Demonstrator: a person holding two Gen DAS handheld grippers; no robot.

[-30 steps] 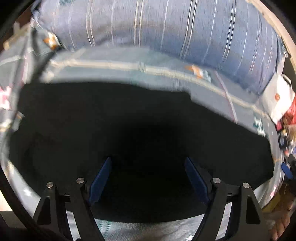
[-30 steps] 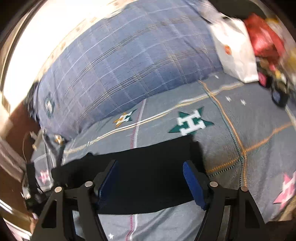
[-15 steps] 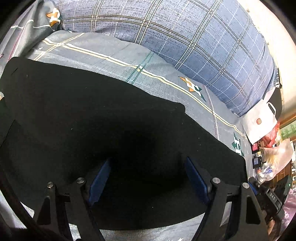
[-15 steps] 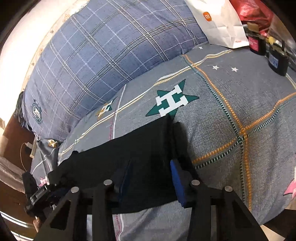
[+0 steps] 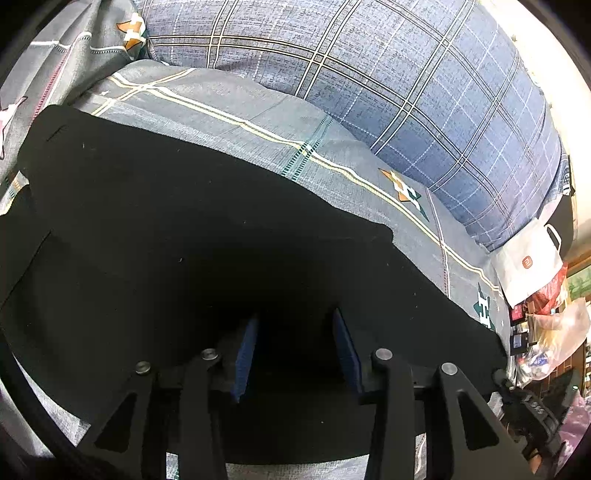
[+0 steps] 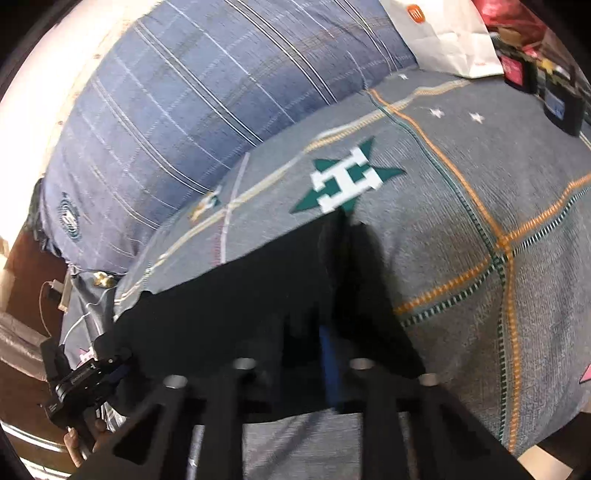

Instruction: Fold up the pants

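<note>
Black pants [image 5: 177,229] lie flat across the grey patterned bedspread [image 5: 258,122]. My left gripper [image 5: 295,347] hovers over their near edge, its blue pads [image 5: 245,350] partly closed but still apart, with dark cloth between them. In the right wrist view the pants [image 6: 229,302] reach to a raised end by the green star. My right gripper [image 6: 314,350] is shut on that end of the pants, and the cloth bunches up around its blue pad [image 6: 328,365].
A large blue plaid pillow [image 5: 424,92] runs along the far side of the bed. A white paper bag [image 6: 439,33] and small dark items [image 6: 561,107] sit at the bed's right end. The other gripper [image 6: 77,384] shows at lower left.
My right gripper has closed onto the pants' end and lifted the cloth slightly. My left gripper's pads have narrowed from wide open to partly closed over the near edge.
</note>
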